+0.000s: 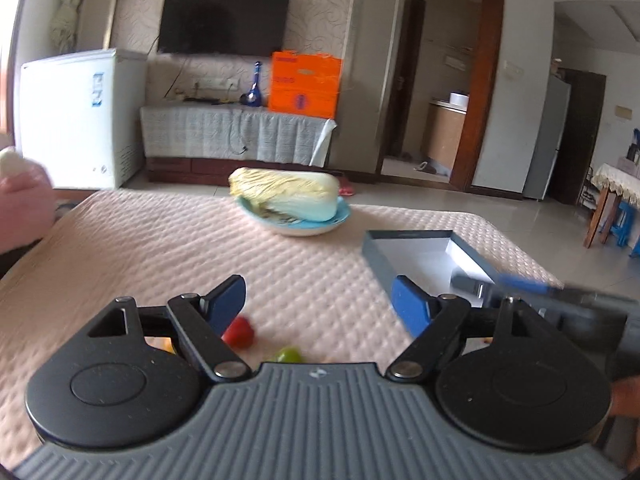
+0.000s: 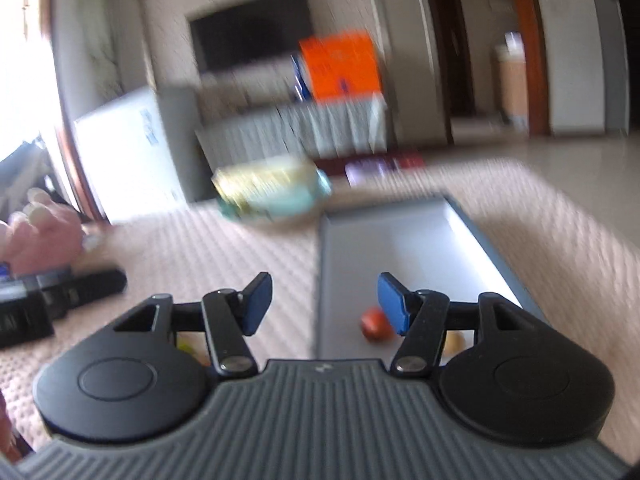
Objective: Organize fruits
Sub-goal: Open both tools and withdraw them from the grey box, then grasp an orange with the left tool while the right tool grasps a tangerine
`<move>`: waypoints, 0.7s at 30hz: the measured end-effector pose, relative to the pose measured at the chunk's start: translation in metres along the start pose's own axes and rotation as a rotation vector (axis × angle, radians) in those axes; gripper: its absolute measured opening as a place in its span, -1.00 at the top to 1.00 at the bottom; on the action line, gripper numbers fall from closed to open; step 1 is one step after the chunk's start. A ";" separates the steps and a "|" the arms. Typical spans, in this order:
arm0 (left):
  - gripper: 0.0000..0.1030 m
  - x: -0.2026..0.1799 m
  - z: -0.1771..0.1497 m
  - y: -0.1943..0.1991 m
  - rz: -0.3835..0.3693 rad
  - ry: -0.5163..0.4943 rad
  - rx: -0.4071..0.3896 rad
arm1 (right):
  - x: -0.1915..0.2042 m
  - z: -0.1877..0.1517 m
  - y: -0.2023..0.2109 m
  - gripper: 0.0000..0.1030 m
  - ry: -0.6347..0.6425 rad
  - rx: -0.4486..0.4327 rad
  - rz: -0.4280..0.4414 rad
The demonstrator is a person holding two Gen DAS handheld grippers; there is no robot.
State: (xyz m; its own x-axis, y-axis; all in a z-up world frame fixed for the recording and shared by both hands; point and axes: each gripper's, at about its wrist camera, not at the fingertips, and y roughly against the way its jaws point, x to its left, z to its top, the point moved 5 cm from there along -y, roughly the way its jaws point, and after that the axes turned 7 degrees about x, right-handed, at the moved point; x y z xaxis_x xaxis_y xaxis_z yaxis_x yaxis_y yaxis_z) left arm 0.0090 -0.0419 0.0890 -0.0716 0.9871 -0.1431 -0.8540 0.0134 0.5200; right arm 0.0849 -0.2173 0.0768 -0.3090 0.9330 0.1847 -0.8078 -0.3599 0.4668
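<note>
In the left wrist view my left gripper (image 1: 320, 300) is open and empty above the quilted pink cloth (image 1: 160, 248). A red fruit (image 1: 239, 331) and a green fruit (image 1: 289, 355) lie just below it, with a yellow one (image 1: 166, 345) partly hidden behind the left finger. The grey box (image 1: 424, 256) lies to the right. In the blurred right wrist view my right gripper (image 2: 324, 300) is open and empty over the near end of the box (image 2: 400, 248). A red fruit (image 2: 375, 324) and a yellowish fruit (image 2: 455, 342) lie inside the box.
A napa cabbage (image 1: 286, 192) rests on a light blue plate (image 1: 296, 226) at the far side of the cloth. The other gripper's blue finger (image 1: 524, 286) reaches over the box. A hand (image 1: 20, 204) is at the left edge.
</note>
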 end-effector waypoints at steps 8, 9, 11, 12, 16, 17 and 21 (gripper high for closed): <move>-0.63 0.046 -0.025 0.036 0.097 -0.015 0.018 | 0.027 0.004 0.033 -0.18 0.072 -0.162 0.067; -0.63 0.051 -0.028 0.037 0.106 -0.013 0.027 | 0.029 0.005 0.040 -0.18 0.098 -0.189 0.061; -0.63 0.061 -0.034 0.039 0.116 -0.001 0.049 | 0.032 0.008 0.053 -0.18 0.153 -0.251 0.057; -0.63 0.066 -0.038 0.040 0.123 -0.001 0.056 | 0.033 0.010 0.059 -0.29 0.171 -0.278 0.056; -0.63 0.076 -0.045 0.041 0.155 -0.027 0.062 | 0.024 0.013 0.061 -0.93 0.125 -0.241 0.063; -0.63 0.078 -0.047 0.041 0.155 -0.028 0.063 | 0.021 0.013 0.056 -0.93 0.118 -0.206 0.064; -0.63 0.083 -0.050 0.039 0.155 -0.038 0.064 | 0.025 0.009 0.046 -0.89 0.130 -0.154 0.078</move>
State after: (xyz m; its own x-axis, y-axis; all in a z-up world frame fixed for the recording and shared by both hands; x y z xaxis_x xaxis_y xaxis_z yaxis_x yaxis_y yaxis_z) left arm -0.0563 0.0325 0.0556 -0.1795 0.9834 -0.0258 -0.7993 -0.1305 0.5865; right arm 0.0442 -0.2106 0.1110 -0.4275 0.8988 0.0967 -0.8433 -0.4350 0.3156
